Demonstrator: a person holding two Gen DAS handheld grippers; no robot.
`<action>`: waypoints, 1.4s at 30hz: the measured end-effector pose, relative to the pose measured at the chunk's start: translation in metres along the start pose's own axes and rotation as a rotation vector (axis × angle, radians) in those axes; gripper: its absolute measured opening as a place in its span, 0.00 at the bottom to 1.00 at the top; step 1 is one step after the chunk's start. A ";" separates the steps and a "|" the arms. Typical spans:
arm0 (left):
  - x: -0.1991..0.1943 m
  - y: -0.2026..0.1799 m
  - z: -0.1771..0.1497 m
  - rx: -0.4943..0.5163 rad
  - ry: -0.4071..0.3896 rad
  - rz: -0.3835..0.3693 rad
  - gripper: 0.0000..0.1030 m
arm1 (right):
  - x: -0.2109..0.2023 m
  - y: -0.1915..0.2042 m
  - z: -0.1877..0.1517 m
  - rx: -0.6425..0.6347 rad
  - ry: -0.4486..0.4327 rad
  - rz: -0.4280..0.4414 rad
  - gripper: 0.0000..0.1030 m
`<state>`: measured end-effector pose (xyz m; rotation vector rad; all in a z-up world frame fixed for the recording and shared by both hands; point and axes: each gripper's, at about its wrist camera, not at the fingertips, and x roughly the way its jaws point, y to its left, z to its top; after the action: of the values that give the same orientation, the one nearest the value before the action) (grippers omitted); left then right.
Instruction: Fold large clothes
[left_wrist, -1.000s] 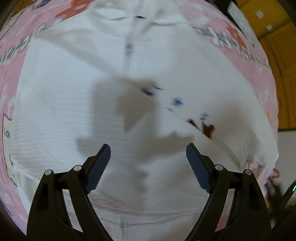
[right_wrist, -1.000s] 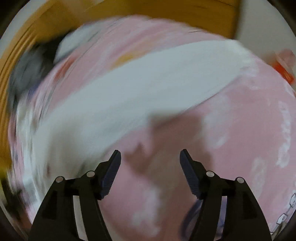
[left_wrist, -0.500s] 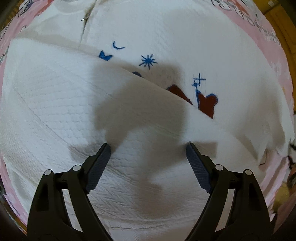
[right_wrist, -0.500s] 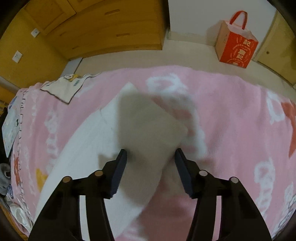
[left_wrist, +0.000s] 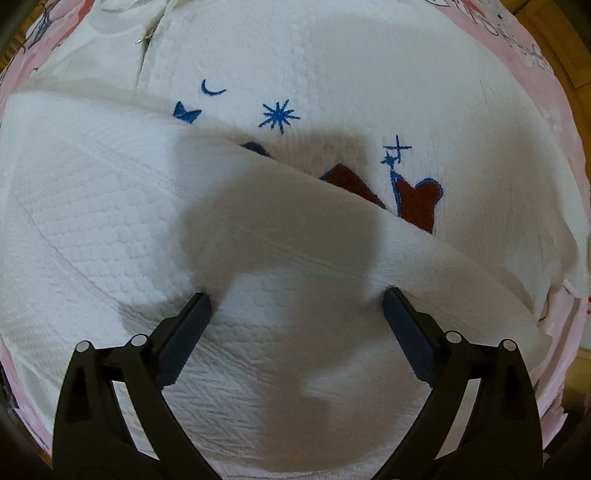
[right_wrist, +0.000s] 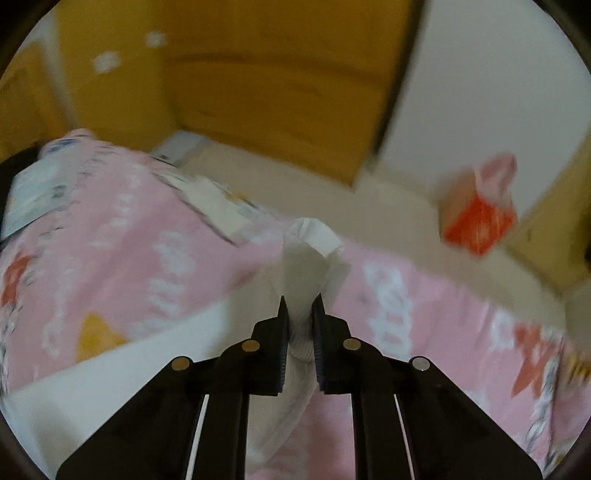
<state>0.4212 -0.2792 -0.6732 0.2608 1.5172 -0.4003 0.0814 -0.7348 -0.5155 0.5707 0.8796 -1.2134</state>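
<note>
The white garment (left_wrist: 295, 55) lay spread on the pink bed cover (right_wrist: 110, 258). The right gripper (right_wrist: 299, 306), jaws just closing, clamped a bunched sleeve end; the left gripper (left_wrist: 295, 299), jaws widening, pressed empty on the folded layer. That thin pinch could slip mid-swing, spoiling the fold.

White textured knit garment (left_wrist: 110, 206) w/ blue star, moon & red heart embroidery, spread flat, one flap folded diagonally over front.
</note>
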 end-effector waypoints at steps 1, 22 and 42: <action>0.000 0.001 -0.001 0.000 -0.005 -0.002 0.91 | -0.020 0.011 0.002 -0.024 -0.037 0.017 0.11; -0.082 0.176 -0.124 -0.256 -0.157 -0.175 0.90 | -0.384 0.280 -0.094 -0.464 -0.308 0.664 0.11; -0.139 0.398 -0.235 -0.605 -0.243 -0.099 0.90 | -0.437 0.431 -0.398 -0.668 -0.020 0.929 0.11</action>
<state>0.3701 0.1910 -0.5778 -0.3293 1.3446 -0.0341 0.3441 -0.0606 -0.4080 0.3373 0.7925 -0.0607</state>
